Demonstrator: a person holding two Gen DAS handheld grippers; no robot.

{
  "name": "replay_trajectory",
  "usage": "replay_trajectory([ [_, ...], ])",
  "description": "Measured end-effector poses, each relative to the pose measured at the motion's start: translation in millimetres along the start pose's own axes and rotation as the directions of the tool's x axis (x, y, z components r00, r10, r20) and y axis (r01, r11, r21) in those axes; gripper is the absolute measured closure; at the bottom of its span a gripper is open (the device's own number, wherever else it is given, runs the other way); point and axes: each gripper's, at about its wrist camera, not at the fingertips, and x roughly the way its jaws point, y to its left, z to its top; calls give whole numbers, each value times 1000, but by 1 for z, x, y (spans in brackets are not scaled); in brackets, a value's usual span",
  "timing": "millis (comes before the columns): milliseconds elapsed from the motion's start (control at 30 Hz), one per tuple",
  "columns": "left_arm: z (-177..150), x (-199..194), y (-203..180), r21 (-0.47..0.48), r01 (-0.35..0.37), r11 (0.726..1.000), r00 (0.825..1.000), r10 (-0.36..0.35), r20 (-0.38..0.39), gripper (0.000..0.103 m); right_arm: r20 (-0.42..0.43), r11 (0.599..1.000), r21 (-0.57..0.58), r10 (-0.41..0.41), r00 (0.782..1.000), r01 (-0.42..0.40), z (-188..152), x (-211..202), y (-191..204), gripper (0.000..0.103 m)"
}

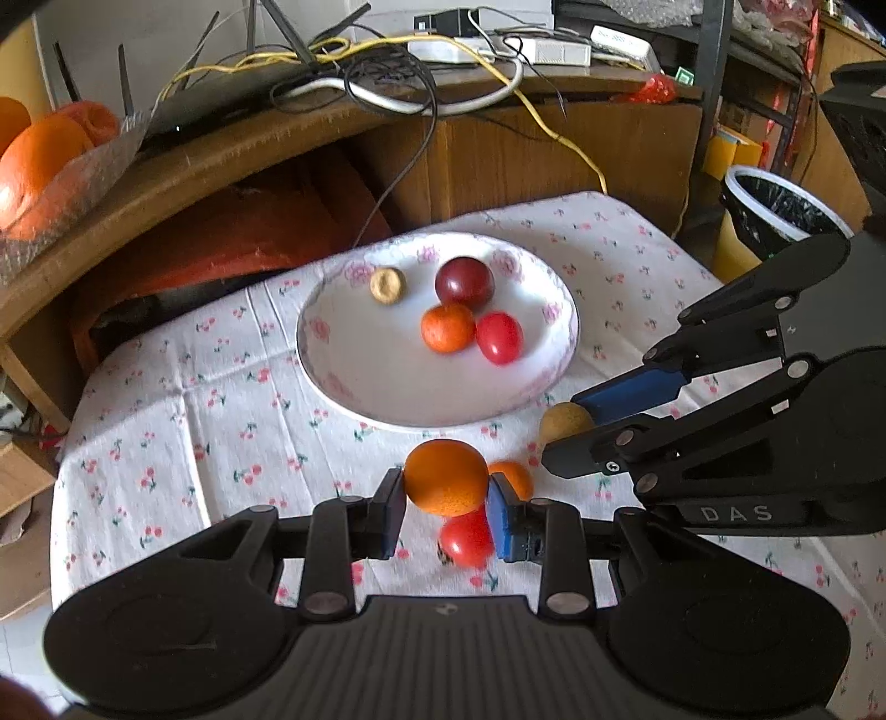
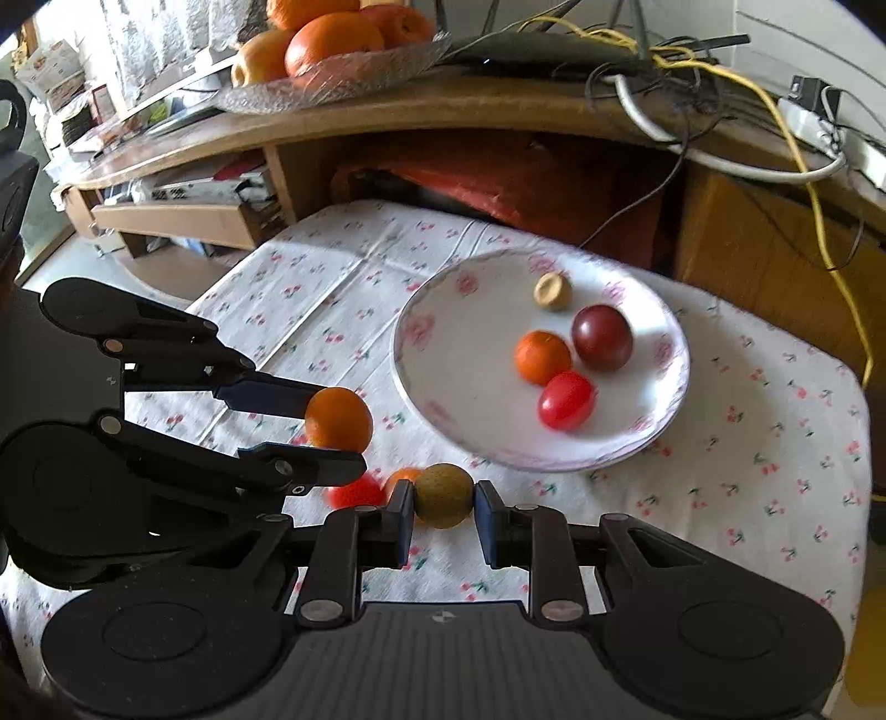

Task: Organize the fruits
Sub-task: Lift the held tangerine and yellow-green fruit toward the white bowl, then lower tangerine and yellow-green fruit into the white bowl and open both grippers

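My left gripper (image 1: 446,498) is shut on a small orange (image 1: 446,476), held above the cloth just short of the white floral plate (image 1: 354,382). My right gripper (image 2: 443,507) is shut on a brownish-green round fruit (image 2: 444,494); the same fruit (image 1: 565,422) shows between the right gripper's fingers in the left wrist view. The plate (image 2: 443,365) holds a dark plum (image 1: 464,282), a small orange (image 1: 447,328), a red tomato (image 1: 499,338) and a tan fruit (image 1: 387,284). On the cloth under the grippers lie a red tomato (image 1: 465,540) and a small orange (image 1: 512,476).
The low table wears a white cherry-print cloth (image 1: 194,399). Behind it runs a wooden shelf (image 2: 387,111) with cables and a glass dish of big oranges (image 2: 332,39). A bin with a black liner (image 1: 775,210) stands to the right of the table.
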Motion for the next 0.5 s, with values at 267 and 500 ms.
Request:
replay_trajectory([
  [267,19,7,-1,-3,-22,1000,999,22,28,64,35,999,27,-46,998,45,8,-3,-13,82],
  [500,27,21,2,-24,-27,999,999,28,29,64,45,997,59,-53,998,50,12,4,-25,82],
])
